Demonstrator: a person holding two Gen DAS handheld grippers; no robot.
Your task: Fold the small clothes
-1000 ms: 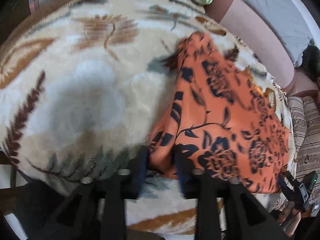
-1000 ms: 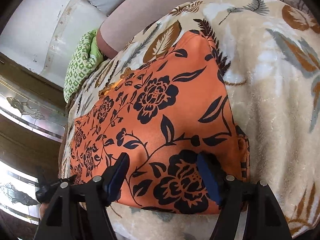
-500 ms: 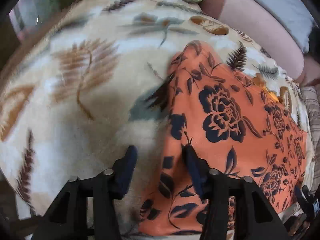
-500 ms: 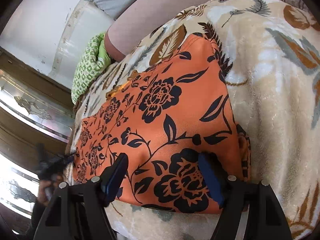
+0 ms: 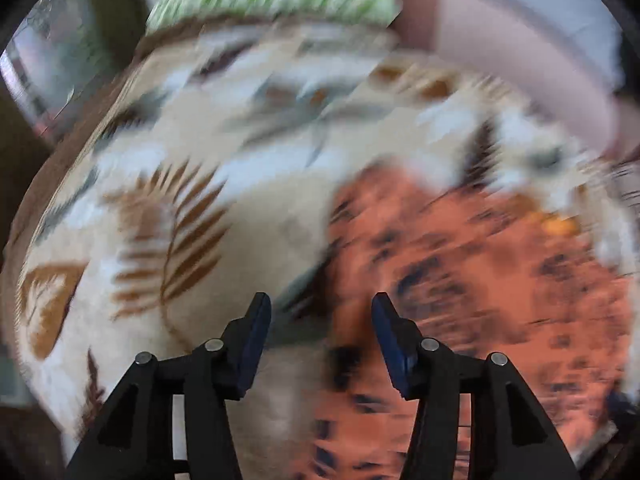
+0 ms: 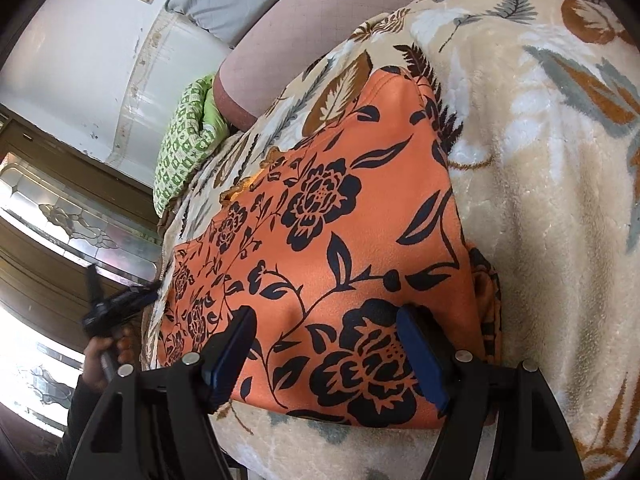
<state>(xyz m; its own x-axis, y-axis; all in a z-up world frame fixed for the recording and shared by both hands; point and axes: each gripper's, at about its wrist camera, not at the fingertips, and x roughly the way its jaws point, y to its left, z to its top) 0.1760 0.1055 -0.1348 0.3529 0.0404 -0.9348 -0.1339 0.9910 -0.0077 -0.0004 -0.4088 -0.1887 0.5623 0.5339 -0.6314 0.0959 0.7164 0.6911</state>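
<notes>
Two grippers are in play, and neither has hold of anything. Nearest me, the right gripper [image 6: 326, 350] hangs over the near edge of the orange floral garment [image 6: 340, 232], its jaws set wide with cloth beneath them but no pad pressing into it. The left gripper [image 5: 322, 338] straddles the garment's left edge, jaws about half spread and opening, with only blanket and loose cloth under the gap. The garment lies flat and squared on the leaf-patterned blanket [image 6: 540, 208], which covers the bed; beyond it sit a green patterned cushion [image 6: 182, 148] and a pink bolster [image 6: 304, 28] against the wall. To do this step well, I judge I should let the left jaws finish parting, then bring both grippers onto matching corners along one edge before pinching, so the next fold lands square and drags no blanket pile with it. The left view is badly smeared, so I would settle before committing. Compared with a second ago, the left jaws were clamped on the garment's near left corner and have since let go and slid away across the bed; the right gripper has barely shifted, and the garment now looks flatter.
</notes>
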